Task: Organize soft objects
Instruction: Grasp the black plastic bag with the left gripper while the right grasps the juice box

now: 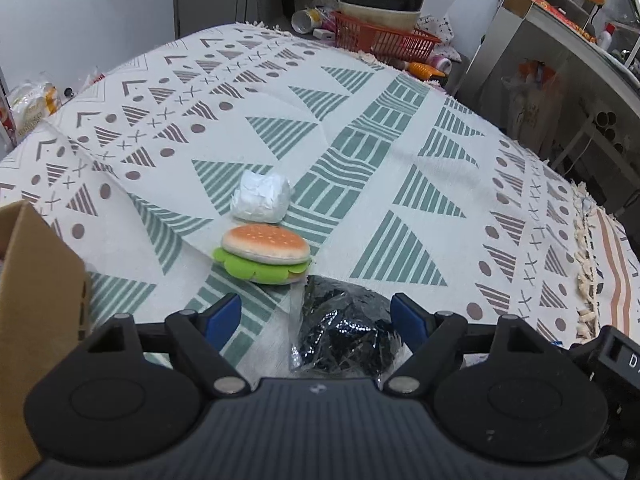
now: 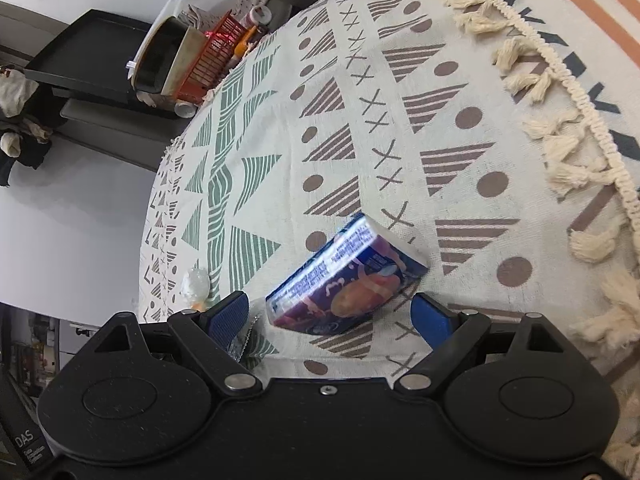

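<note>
A plush burger [image 1: 266,254] with a green lettuce edge lies on the patterned cloth [image 1: 360,128], and a white wrapped bundle [image 1: 262,197] sits just behind it. A dark item in a clear plastic bag [image 1: 346,330] lies between the blue pads of my left gripper [image 1: 316,320], which is open around it. In the right wrist view a purple packet [image 2: 344,280] with printed pictures lies on the cloth, in front of my right gripper [image 2: 332,316], whose jaws stand open on either side of its near end. The white bundle [image 2: 196,282] shows far left there.
A brown cardboard box [image 1: 36,304] stands at the left edge beside the left gripper. At the far end of the table a red basket [image 1: 384,40] holds stacked bowls among clutter. The cloth's tasselled fringe [image 2: 568,136] runs along the right. A metal counter [image 1: 560,80] stands off right.
</note>
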